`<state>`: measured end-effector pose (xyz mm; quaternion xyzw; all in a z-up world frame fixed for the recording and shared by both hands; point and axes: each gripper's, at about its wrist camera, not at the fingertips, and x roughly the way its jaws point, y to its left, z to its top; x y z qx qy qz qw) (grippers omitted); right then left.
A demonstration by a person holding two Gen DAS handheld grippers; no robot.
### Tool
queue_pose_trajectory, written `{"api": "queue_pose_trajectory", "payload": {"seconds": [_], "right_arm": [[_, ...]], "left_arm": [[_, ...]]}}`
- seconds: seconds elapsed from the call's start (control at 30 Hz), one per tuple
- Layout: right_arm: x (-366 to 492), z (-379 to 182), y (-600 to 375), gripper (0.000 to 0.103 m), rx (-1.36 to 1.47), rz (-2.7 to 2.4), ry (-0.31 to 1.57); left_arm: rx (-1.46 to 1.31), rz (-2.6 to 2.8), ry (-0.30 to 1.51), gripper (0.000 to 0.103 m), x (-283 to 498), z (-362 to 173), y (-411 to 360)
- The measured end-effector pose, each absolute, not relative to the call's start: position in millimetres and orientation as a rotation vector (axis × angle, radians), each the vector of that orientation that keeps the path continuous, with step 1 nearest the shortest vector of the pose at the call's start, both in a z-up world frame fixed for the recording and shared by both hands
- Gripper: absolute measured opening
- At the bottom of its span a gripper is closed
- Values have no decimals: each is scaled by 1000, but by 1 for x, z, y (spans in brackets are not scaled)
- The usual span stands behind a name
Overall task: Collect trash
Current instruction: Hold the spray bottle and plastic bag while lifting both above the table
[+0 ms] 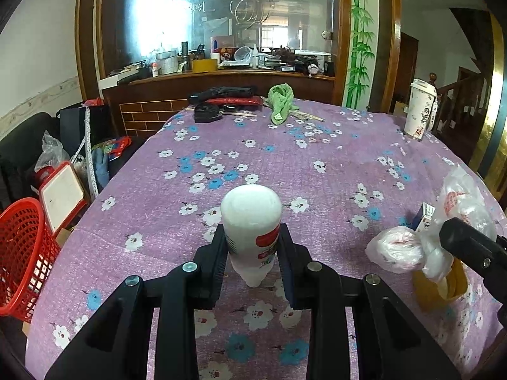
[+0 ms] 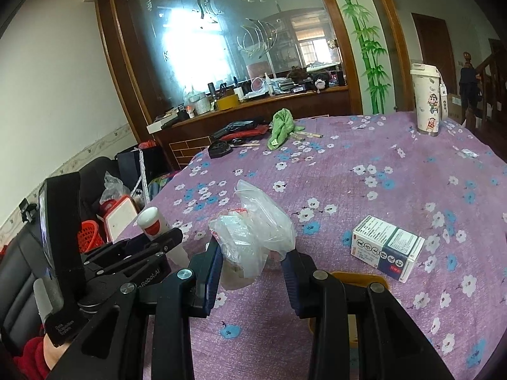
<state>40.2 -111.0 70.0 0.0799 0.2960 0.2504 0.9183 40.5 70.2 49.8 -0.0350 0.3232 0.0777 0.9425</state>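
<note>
Trash here means the white plastic bottle point(image 1: 252, 231) with its red label, the crumpled clear plastic bag point(image 2: 253, 237) and the small printed carton point(image 2: 387, 248), all on or just above the purple flowered tablecloth point(image 1: 317, 171).

The left gripper point(image 1: 252, 253) has its fingers closed on the bottle's sides, bottle upside down with its neck pointing at the cloth. The right gripper point(image 2: 252, 261) has its fingers pressed into the bag from both sides, open only as far as the bag's bulk.

To do this step well, I would keep both grips steady and carry the bottle left to the red mesh basket point(image 1: 22, 259) standing off the table's left edge, which looks like the bin. The bag is soft and may slip, so the squeeze should stay firm. The carton lies flat to the right of the bag, untouched, and waits its turn.

Going down in size through the room: a large wood-framed mirror point(image 1: 221, 15), a cluttered shelf below it, a bamboo-painted wall strip, a white cartoon tumbler point(image 2: 426, 98) at the far right edge, and a green cloth point(image 1: 280, 103) near the far side.
</note>
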Motion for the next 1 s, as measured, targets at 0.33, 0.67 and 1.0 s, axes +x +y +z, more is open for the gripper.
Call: {"api": "queue_pose_trajectory", "payload": {"seconds": [0.33,0.67,1.0], "right_arm": [[39,71,-111,38,170,524,607],[35,75,-113,38,149,500,580],[26,81,-112,38,171,478,672]], "left_arm": [[-95,194,662,29,29,68,81],[-98,196,652,29,-5,81,85],[-92,161,634,29,-44,92,91]]}}
